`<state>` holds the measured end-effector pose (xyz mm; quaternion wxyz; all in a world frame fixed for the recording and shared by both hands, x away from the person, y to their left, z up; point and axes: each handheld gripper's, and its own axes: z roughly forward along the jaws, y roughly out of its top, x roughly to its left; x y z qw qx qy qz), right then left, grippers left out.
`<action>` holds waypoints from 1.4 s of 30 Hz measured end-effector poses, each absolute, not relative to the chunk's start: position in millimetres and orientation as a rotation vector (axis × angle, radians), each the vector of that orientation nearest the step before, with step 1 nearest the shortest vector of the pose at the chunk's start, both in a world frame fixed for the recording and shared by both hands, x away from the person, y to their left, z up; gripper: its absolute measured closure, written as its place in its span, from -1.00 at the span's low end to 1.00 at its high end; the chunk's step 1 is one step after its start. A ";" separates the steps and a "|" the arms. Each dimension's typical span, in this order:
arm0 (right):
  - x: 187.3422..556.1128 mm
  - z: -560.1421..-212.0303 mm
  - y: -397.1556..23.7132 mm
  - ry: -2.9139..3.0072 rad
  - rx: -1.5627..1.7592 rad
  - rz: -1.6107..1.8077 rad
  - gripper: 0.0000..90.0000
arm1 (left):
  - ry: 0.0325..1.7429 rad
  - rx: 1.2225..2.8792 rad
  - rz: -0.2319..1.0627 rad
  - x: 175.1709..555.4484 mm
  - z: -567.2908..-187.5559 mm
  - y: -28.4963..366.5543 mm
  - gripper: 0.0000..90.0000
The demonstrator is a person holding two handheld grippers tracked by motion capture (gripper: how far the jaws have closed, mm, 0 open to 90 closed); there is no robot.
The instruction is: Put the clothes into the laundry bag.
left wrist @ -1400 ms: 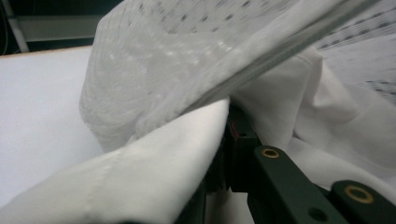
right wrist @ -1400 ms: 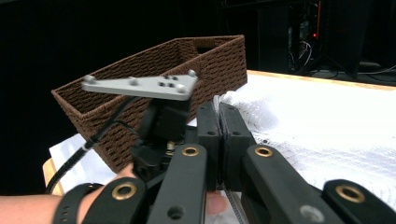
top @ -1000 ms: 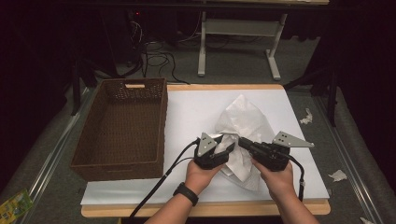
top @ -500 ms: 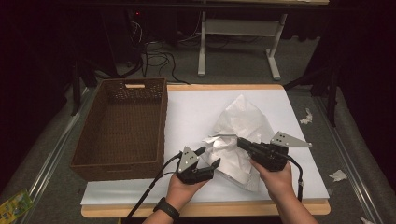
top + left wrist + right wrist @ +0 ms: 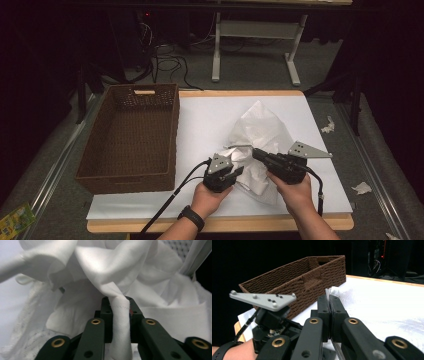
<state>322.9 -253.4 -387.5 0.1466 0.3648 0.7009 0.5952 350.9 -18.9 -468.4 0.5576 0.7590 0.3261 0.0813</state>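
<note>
The white cloth (image 5: 262,142) lay crumpled right of the wicker basket (image 5: 131,137). Close up, the left gripper (image 5: 121,306) had just closed on a hemmed fold; the right gripper (image 5: 329,298) pinched a thin edge, basket behind.

Soft white cloth (image 5: 262,137), matt and creased, with a stitched hem and an open lacy weave in places, pinched by matt black plastic on the left hand-held gripper (image 5: 117,305), brass-coloured rivets set in. Coarse brown wicker on the basket (image 5: 131,137), rough and dull. Pale wood at the table (image 5: 240,93) edge under smooth white paper; flat grey metal on the three-cornered plate (image 5: 305,150).
</note>
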 end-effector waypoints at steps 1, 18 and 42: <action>323.0 -387.4 -253.0 2.015 1.049 1.715 0.99 | 0.768 1.767 0.208 349.7 -463.5 -15.5 0.82; 318.4 -381.8 -253.6 1.990 1.043 1.751 0.99 | 0.792 1.695 0.323 377.0 -451.1 -56.0 0.83; 316.4 -378.1 -255.4 1.991 0.998 1.774 0.99 | 0.900 1.686 0.398 389.5 -464.8 -35.4 0.58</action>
